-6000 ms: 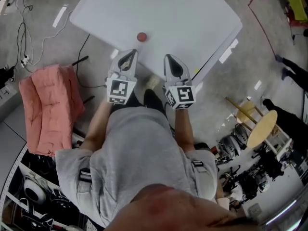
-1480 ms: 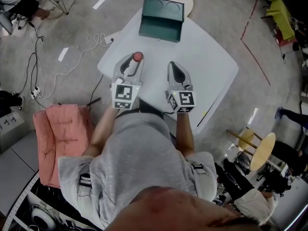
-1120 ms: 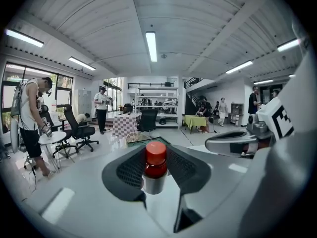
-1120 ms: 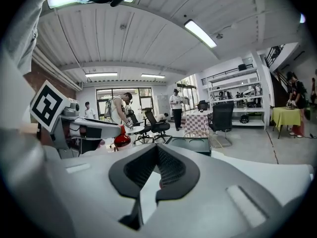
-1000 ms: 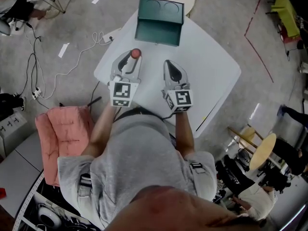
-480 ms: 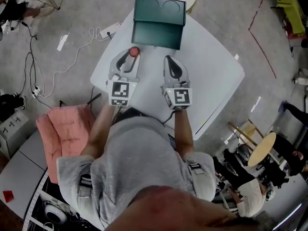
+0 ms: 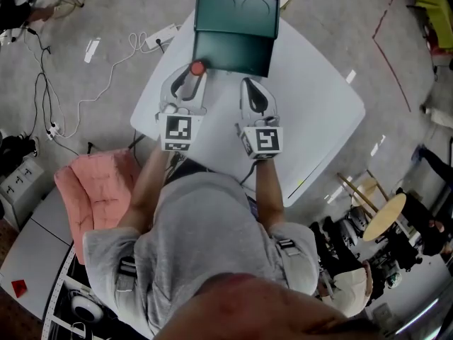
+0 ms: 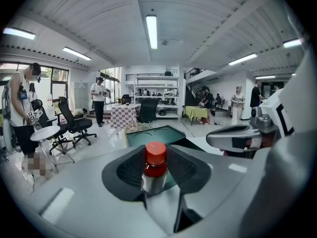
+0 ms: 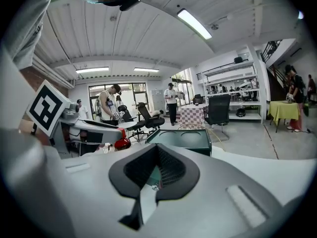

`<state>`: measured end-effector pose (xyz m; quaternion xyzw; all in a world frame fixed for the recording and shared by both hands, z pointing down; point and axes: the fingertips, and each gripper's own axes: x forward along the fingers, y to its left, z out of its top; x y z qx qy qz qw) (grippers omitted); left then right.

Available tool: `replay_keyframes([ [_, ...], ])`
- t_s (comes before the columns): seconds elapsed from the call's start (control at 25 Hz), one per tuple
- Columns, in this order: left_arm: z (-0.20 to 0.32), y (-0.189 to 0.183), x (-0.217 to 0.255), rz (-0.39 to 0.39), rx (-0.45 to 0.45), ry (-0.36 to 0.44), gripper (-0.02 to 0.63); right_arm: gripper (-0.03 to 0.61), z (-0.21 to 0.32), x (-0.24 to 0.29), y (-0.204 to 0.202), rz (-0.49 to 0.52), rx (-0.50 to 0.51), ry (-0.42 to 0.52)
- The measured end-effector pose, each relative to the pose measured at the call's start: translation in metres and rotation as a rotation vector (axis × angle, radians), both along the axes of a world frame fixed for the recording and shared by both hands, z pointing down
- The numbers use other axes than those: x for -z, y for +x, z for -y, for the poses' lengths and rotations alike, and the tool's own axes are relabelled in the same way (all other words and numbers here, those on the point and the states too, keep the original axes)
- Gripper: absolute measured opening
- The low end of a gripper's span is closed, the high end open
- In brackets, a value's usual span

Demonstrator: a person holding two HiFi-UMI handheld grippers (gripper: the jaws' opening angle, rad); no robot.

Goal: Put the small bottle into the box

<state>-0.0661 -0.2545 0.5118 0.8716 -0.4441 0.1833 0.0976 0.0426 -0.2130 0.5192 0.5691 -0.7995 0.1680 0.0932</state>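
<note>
Under the dark green box [image 7: 233,48], white table [image 7: 318,105] reaching out wide to the near side and to the right, box set close to its far edge. Well off to the box's near left, down on the floor, pink cushion [image 7: 95,190]. Box open, lid stood up at the back, two round hollows pressed into it. Just short of the box's near wall, both grippers side by side and pointing at it — left gripper [image 7: 190,78] at the near left corner, right gripper [image 7: 252,85] before the right half of that wall. Left pads pinching the small bottle [image 7: 197,68] by its body — upright, red cap on top, just outside the box's near left corner. Right jaws drawn all but together, nothing between them.
</note>
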Motion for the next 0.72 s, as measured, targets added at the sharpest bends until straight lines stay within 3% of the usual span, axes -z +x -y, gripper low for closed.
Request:
replay_keyframes([
  [0.72, 0.029, 0.005, -0.030, 0.001, 0.013, -0.018, 0.137, 0.003, 0.016, -0.036, 0.011, 0.027, -0.017, -0.069],
])
